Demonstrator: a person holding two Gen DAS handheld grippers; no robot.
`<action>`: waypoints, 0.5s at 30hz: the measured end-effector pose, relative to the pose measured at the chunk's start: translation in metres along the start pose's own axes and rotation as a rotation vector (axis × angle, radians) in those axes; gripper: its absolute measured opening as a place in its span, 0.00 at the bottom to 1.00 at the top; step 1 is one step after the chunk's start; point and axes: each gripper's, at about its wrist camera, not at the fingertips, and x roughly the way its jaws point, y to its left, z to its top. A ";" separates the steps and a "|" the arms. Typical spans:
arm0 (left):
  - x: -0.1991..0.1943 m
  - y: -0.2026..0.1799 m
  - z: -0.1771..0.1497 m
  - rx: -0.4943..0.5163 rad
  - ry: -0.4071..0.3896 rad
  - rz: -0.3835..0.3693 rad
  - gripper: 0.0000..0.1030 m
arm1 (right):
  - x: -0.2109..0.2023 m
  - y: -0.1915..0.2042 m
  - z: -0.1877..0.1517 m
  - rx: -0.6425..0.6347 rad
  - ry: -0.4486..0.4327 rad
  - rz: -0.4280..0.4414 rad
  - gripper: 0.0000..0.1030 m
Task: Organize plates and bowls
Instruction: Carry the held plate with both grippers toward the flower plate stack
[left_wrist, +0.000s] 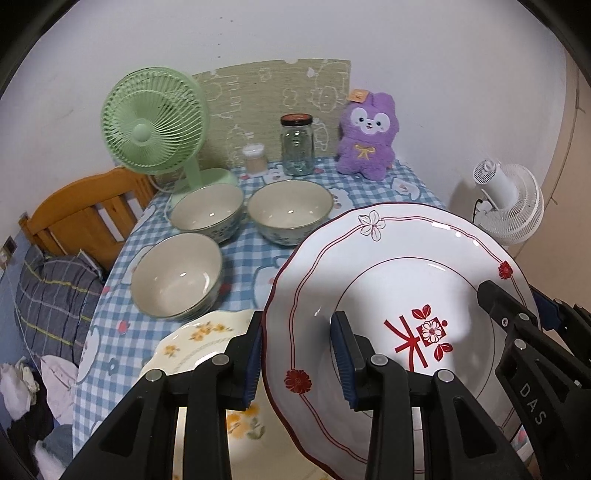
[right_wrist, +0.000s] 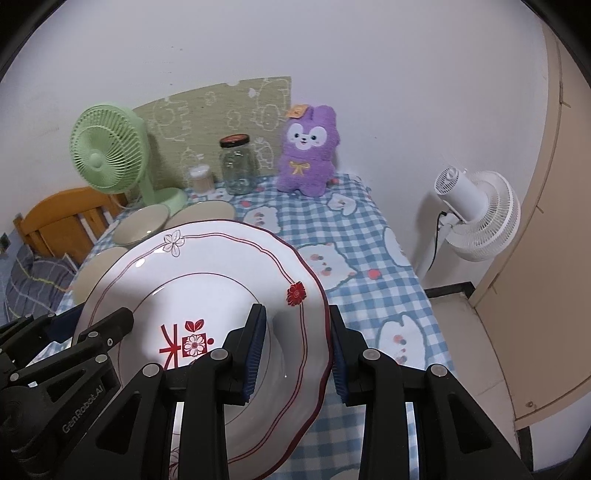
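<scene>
Currently the table (left_wrist: 236, 266), in its blue checked cloth, is filling the middle of both views. Lower right in the left wrist view, a white plate with red trim (left_wrist: 399, 280) is being held tilted above the cloth by both tongs. The left gripper (left_wrist: 297, 354) is clamping the plate's left rim between its partly closed blue pads, and the right gripper (right_wrist: 297, 347) is pinching the opposite rim, one pad inside the plate and one outside. Under the plate's lower left edge, a cream plate with yellow flowers (left_wrist: 199, 339) is lying flat on the cloth. Three empty bowls (left_wrist: 177, 275) are sitting close together, centre left. Along the far edge a green fan (left_wrist: 155, 122), a purple plush toy (left_wrist: 365, 136) and a glass jar (left_wrist: 297, 146) are standing.
</scene>
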 end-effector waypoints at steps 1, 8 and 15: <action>-0.002 0.003 -0.002 0.000 -0.003 0.001 0.34 | -0.002 0.002 -0.001 0.000 -0.001 0.003 0.34; -0.021 0.027 -0.015 -0.012 -0.023 0.008 0.34 | -0.021 0.029 -0.011 -0.013 -0.014 0.018 0.34; -0.035 0.054 -0.030 -0.023 -0.028 0.028 0.34 | -0.032 0.055 -0.022 -0.029 -0.018 0.049 0.34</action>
